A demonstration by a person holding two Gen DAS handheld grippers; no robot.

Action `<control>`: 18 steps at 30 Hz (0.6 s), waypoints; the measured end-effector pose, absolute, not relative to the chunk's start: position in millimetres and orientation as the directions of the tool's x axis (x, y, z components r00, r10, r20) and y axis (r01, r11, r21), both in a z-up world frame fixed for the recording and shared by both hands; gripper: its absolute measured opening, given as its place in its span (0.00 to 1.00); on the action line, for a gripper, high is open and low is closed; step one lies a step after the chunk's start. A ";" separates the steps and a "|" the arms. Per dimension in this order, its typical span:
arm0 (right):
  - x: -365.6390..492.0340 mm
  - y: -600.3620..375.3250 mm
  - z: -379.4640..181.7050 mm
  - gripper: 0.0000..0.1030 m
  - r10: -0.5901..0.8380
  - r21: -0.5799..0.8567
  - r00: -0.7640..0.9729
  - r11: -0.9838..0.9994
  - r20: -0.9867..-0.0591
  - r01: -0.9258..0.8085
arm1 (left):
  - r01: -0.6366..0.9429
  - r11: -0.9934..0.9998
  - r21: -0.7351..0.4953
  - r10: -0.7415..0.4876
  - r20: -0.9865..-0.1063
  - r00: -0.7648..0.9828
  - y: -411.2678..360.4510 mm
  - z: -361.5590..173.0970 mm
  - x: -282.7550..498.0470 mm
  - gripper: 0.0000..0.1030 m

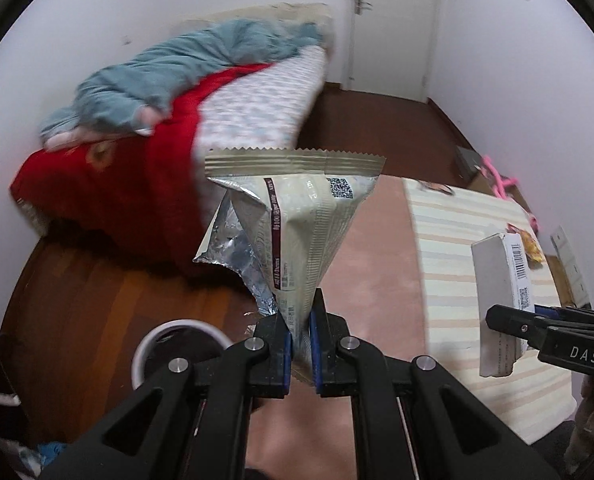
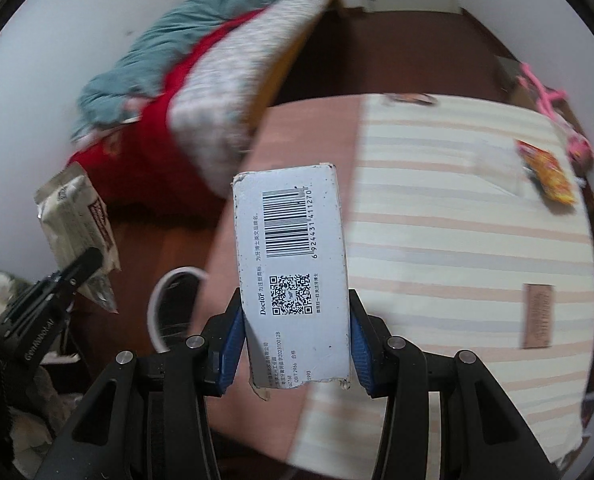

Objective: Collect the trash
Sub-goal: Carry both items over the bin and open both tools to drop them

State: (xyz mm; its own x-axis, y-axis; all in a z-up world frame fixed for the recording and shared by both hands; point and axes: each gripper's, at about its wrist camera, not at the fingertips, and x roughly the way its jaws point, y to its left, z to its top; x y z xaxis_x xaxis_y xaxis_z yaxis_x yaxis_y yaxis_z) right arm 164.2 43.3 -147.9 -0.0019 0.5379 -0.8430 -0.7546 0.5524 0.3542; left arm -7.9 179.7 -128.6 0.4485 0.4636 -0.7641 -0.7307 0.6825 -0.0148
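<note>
My left gripper point(image 1: 301, 340) is shut on a torn beige and silver snack wrapper point(image 1: 297, 224), held up above the floor by the bed's edge. It also shows in the right wrist view point(image 2: 77, 220). My right gripper point(image 2: 297, 344) is shut on a white toothpaste box point(image 2: 293, 272) with a barcode, held over the bed; the box shows in the left wrist view point(image 1: 501, 300) too. A white-rimmed trash bin point(image 1: 169, 344) stands on the wooden floor below the left gripper, also in the right wrist view point(image 2: 165, 304). An orange snack packet point(image 2: 549, 176) and a brown packet point(image 2: 537, 316) lie on the striped sheet.
The bed has a pink mattress point(image 1: 377, 248) and a striped sheet point(image 2: 457, 240). A red blanket point(image 1: 117, 184), teal clothing point(image 1: 185, 68) and a patterned pillow point(image 1: 257, 108) are piled at the wall. A pink item point(image 2: 545, 96) lies beyond the bed. A door point(image 1: 393, 20) is at the back.
</note>
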 end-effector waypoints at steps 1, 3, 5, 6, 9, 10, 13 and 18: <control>153.0 51.3 -144.5 0.47 0.544 0.359 -0.012 0.536 -0.839 -0.764 | -0.744 0.668 -0.016 0.474 -0.761 0.442 185.5 -124.3 -22.9 0.05; 123.9 73.2 -137.7 0.47 0.557 0.367 -0.039 0.491 -0.830 -0.790 | -0.766 0.642 -0.011 0.498 -0.755 0.428 194.8 -118.2 -48.4 0.05; 99.4 93.4 -134.3 0.47 0.561 0.372 -0.066 0.452 -0.825 -0.810 | -0.789 0.615 -0.016 0.511 -0.753 0.414 205.8 -116.1 -72.7 0.05; 86.6 104.3 -133.0 0.47 0.561 0.373 -0.078 0.433 -0.824 -0.821 | -0.799 0.601 -0.022 0.513 -0.756 0.407 212.5 -116.4 -84.2 0.05; 52.9 137.3 -133.4 0.47 0.556 0.375 -0.113 0.383 -0.824 -0.844 | -0.825 0.564 -0.029 0.519 -0.764 0.382 231.3 -120.6 -113.5 0.05; 45.1 146.6 -135.9 0.47 0.552 0.376 -0.123 0.374 -0.825 -0.848 | -0.834 0.551 -0.033 0.516 -0.772 0.371 239.0 -124.5 -122.2 0.05; 15.6 181.7 -149.8 0.47 0.525 0.378 -0.156 0.346 -0.837 -0.859 | -0.854 0.517 -0.057 0.492 -0.797 0.351 260.7 -140.5 -141.9 0.05; -11.2 235.2 -190.6 0.47 0.451 0.362 -0.188 0.338 -0.872 -0.869 | -0.875 0.451 -0.178 0.339 -0.872 0.353 309.1 -191.1 -163.8 0.05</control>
